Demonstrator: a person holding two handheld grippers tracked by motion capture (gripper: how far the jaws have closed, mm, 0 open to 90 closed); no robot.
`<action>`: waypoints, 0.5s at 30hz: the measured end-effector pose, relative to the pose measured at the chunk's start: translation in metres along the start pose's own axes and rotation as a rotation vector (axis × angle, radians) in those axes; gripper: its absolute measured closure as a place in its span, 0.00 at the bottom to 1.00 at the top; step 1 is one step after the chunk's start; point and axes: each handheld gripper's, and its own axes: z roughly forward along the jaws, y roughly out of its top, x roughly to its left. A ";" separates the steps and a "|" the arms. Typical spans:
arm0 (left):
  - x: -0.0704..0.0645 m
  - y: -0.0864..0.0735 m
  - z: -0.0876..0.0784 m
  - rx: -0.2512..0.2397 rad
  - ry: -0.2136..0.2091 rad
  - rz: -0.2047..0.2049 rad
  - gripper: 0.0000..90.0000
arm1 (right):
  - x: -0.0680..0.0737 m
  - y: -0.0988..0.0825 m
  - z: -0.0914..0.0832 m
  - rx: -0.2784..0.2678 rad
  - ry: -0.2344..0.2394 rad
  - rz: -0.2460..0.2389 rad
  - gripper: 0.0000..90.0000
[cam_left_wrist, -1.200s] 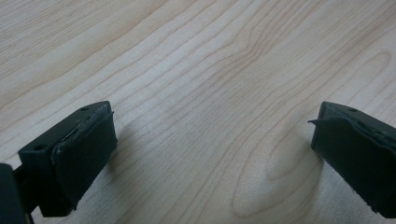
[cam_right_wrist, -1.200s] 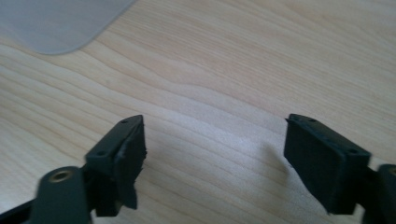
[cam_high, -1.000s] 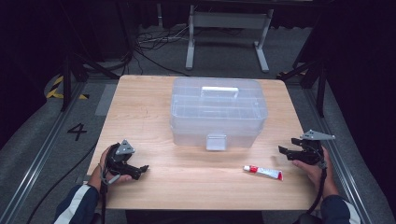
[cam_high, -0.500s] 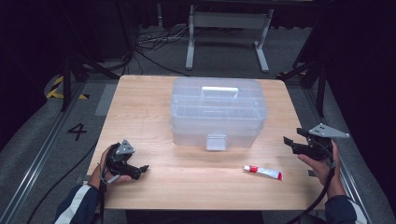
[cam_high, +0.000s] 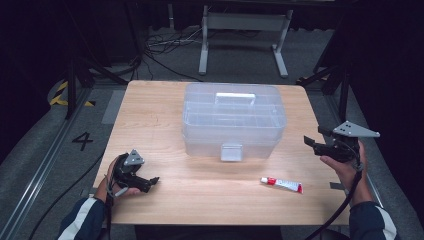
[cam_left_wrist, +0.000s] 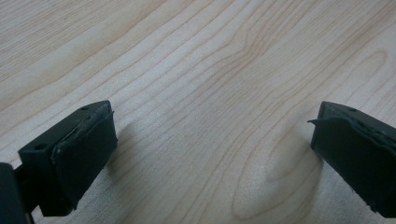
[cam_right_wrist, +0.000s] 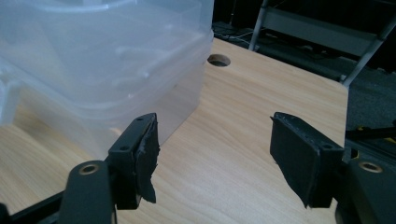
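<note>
Clear plastic box (cam_high: 233, 121) sits centre of the high view, a bit above mid-frame, lid on, white handle (cam_high: 235, 97) on top, small latch (cam_high: 231, 152) on the front face. Prob light for its bulk, looks empty, w/ stiff but thin walls that could flex or slide on the smooth wooden table (cam_high: 150, 110); hard shiny plastic, so likely slippery betw pads. Best hold: the handle for lifting, or the latch tab if it's to be opened. Looks see-through w/ faint divider lines inside.

Right gripper (cam_high: 314, 141) hovers at right of frame, near the box's right end, not touching; its jaws have just been closing a little, yet stand wide w/ nothing betw them. Left gripper (cam_high: 150, 182) rests lower left, jaws wide apart over bare wood. Small red-capped tube (cam_high: 281, 184) lies lower right, apart from the box
</note>
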 end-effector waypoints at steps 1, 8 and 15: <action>0.000 0.000 0.000 0.000 0.000 0.000 0.00 | 0.000 0.003 0.000 -0.004 0.005 0.002 0.37; 0.000 0.000 0.000 0.000 0.000 0.000 0.00 | 0.005 0.023 0.002 -0.021 0.025 -0.033 0.36; 0.000 0.000 0.000 0.000 -0.001 0.000 0.00 | 0.011 0.047 0.001 -0.025 0.016 -0.085 0.36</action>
